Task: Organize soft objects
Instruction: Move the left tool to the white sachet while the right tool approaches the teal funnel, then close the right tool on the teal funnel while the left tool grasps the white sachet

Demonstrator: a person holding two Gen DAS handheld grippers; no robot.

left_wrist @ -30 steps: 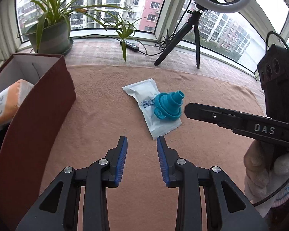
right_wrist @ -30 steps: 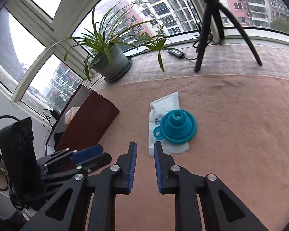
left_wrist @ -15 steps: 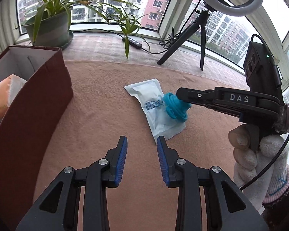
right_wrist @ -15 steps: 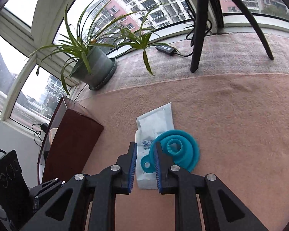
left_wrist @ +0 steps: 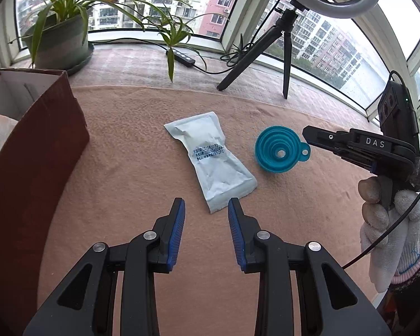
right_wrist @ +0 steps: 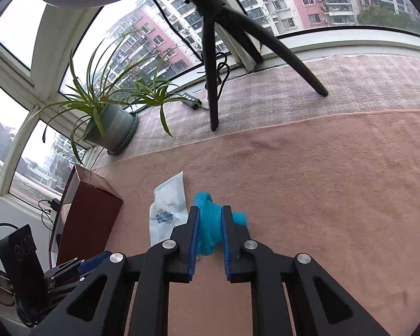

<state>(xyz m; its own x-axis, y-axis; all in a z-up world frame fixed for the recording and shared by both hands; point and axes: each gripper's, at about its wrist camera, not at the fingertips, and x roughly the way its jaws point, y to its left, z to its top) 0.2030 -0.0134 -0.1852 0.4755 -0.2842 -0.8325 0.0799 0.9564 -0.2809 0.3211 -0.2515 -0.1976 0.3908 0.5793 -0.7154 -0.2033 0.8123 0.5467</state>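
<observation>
Right wrist: right gripper (right_wrist: pixel 209 219) clamping teal funnel (right_wrist: pixel 207 224), white pouch (right_wrist: pixel 168 210) alongside.

Right gripper (right_wrist: pixel 209 218): I've got its blue pads pressed on the funnel from both sides.
Funnel (right_wrist: pixel 208 225): teal, squashed between my fingers; a bit of it pokes out to the right of the right finger.
Pouch (right_wrist: pixel 168 210): white, printed label, flat on the mat just left of the funnel.
Mat (right_wrist: pixel 322 182): pinkish-brown, under everything.
Box (right_wrist: pixel 88 218): dark red, standing at the mat's left edge, left of the pouch.
Left gripper (right_wrist: pixel 78 266): I see it low at the left, blue pad showing; can't tell how its jaws stand.
Plant (right_wrist: pixel 109 117): potted, on the sill beyond the box.
Tripod (right_wrist: pixel 212 64): black legs on the sill, a cable beside them.
</observation>
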